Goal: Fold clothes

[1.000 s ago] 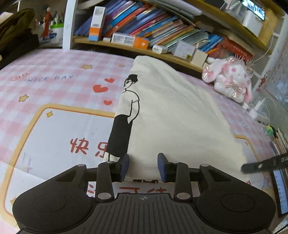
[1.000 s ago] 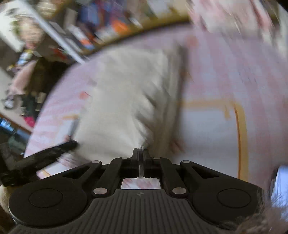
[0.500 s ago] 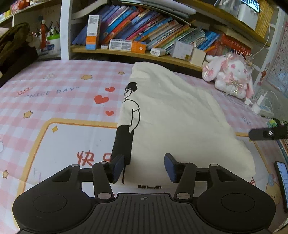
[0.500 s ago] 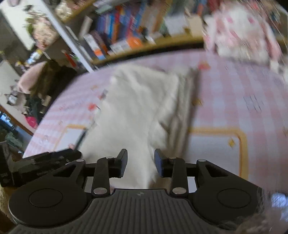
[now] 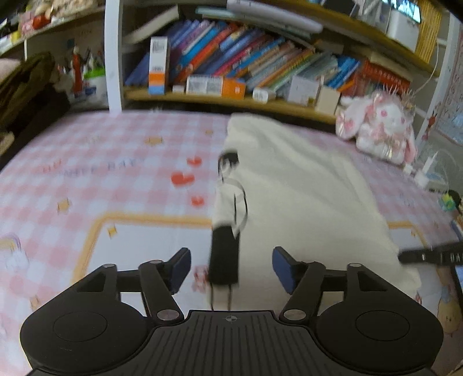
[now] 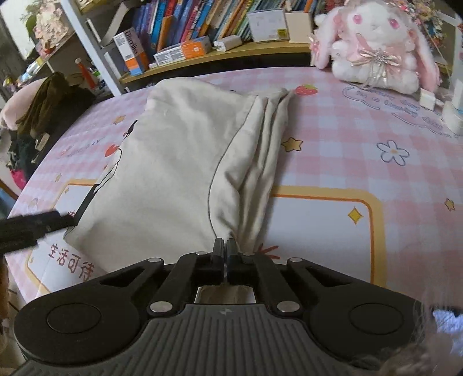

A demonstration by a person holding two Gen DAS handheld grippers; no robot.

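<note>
Books (image 6: 185,17) on shelf (image 6: 220,55) (boxes (image 6: 182,52) too)

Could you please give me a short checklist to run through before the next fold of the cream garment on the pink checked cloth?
1. Right gripper shut on the near hem of the cream garment: ok; cloth shows between its pads.
2. Left gripper clear of the fabric: ok; its jaws are opening, nothing pressed between them, the garment lying beyond.
3. Garment flat on the pink checked cloth: not ok; loose pleats are bunched along its right edge.
4. Fold path clear: ok; the plush rabbit sits at the far corner, apart from the garment.
5. How many layers the right gripper pinches: cannot tell.
6. Left view sharp enough to aim: not ok; it is blurred.
</note>
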